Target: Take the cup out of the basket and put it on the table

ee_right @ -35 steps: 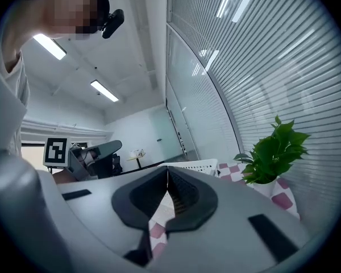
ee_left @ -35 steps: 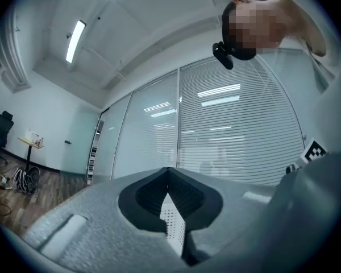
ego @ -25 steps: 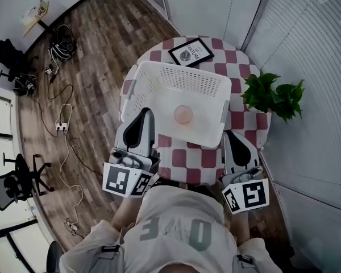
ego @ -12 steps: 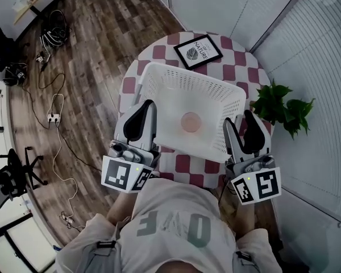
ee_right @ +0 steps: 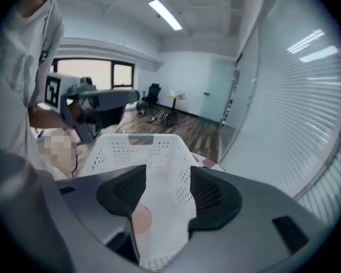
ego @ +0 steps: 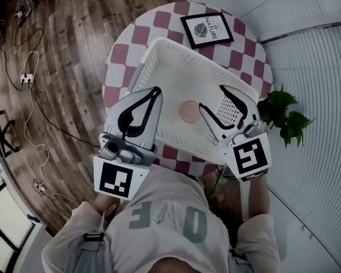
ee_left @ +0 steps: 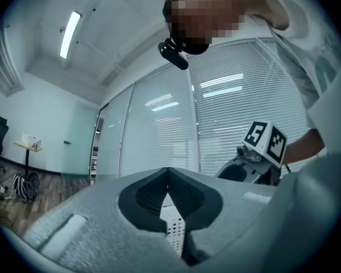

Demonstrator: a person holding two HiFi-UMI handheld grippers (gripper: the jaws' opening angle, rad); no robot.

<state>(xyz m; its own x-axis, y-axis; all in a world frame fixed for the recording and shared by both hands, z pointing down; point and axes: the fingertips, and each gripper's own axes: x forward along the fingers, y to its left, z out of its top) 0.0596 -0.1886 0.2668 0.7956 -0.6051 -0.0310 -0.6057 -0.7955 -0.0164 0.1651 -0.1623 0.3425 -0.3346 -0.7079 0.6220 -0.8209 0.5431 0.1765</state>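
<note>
A pink cup [ego: 189,111] stands upright on the floor of the white perforated basket [ego: 184,54], which sits on the checkered table [ego: 133,36]. My right gripper [ego: 212,97] hangs tilted down over the basket's right half, just right of the cup. Its jaws have just been opening and hold nothing. In the right gripper view the cup [ee_right: 141,218] shows low between the spread jaws of the right gripper [ee_right: 167,178], apart from both pads. My left gripper [ego: 157,90] is shut, level, with its tip over the basket's left wall. In the left gripper view the left gripper [ee_left: 168,178] has its pads meeting.
A framed picture [ego: 207,29] lies on the table behind the basket. A potted plant [ego: 281,115] stands to the right, by a wall of blinds. Cables and a power strip [ego: 27,78] lie on the wooden floor at the left.
Both grippers moved forward from the near rim. The right one swung in over the basket, rolled, tipped downward and opened. The left one advanced a little and stayed shut.
</note>
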